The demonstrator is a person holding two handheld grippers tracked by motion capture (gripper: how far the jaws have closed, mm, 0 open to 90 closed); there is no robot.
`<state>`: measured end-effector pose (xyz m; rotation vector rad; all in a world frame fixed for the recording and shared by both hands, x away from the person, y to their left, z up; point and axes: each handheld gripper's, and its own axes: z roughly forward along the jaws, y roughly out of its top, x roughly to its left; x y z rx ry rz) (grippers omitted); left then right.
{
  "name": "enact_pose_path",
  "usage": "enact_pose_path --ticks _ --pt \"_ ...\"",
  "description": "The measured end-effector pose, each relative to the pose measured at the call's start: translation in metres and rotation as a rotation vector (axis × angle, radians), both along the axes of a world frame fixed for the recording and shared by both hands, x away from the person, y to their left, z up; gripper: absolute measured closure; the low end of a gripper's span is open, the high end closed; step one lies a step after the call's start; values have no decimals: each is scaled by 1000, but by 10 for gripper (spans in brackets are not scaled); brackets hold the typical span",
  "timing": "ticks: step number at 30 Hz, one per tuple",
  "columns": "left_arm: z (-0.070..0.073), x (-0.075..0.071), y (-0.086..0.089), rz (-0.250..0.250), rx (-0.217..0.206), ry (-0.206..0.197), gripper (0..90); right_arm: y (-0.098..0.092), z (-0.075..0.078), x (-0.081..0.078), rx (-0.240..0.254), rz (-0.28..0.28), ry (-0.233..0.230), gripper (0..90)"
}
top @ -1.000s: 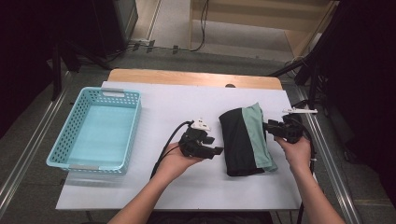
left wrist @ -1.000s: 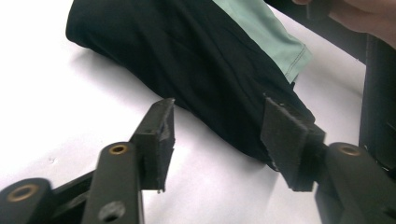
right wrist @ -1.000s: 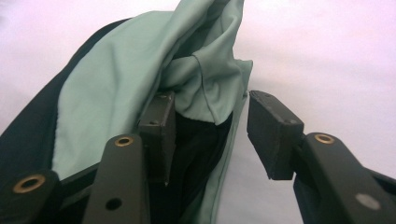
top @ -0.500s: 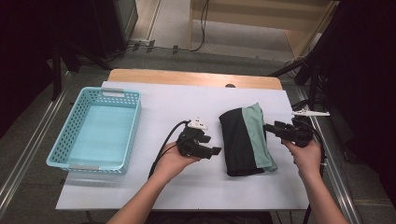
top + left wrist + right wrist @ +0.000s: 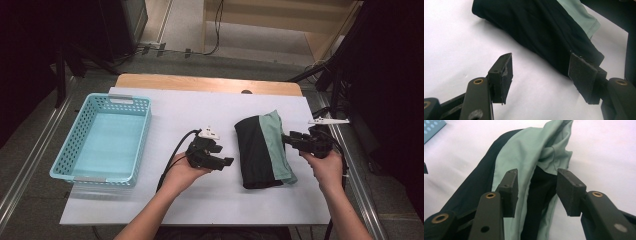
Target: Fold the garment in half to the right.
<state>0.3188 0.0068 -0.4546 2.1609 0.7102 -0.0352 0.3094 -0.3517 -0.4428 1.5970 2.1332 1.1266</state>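
Now we hold both hand-held grippers open, left hand-held gripper (image 5: 226, 161) just left of the folded garment (image 5: 262, 152) at centre frame, right hand-held gripper (image 5: 289, 140), jaws just closing a little, at its right edge.

The folded garment (image 5: 544, 32) is running off the top edge in the left gripper view, and in the right gripper view its near end is lying hidden behind the right gripper (image 5: 536, 192).

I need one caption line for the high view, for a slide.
A person's two open grippers, left gripper and right gripper, flank a folded black-and-green garment beside a blue basket.
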Motion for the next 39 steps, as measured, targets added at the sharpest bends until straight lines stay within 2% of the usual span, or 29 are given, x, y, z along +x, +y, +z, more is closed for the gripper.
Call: enact_pose_path --ticks 8,10,13,14,19,23,34,39 --pt "-3 -2 6 15 17 -2 373 13 -6 13 11 38 27 596" --pt "-3 -2 7 18 17 -2 373 16 -7 16 27 45 37 659" --pt "-2 -2 9 22 16 -3 373 17 -7 21 48 39 88 819" --pt "-2 -2 9 22 16 -3 373 16 -5 22 57 34 115 842" --pt "-3 -1 7 14 27 -5 373 8 7 14 61 35 102 848" --pt "-3 0 5 8 30 -9 373 -5 12 5 82 16 106 848" --pt "-3 5 -3 -13 22 -13 373 -30 5 -6 82 -44 140 848" --pt "0 6 -4 3 7 -25 373 -38 -2 -7 75 -62 154 848"
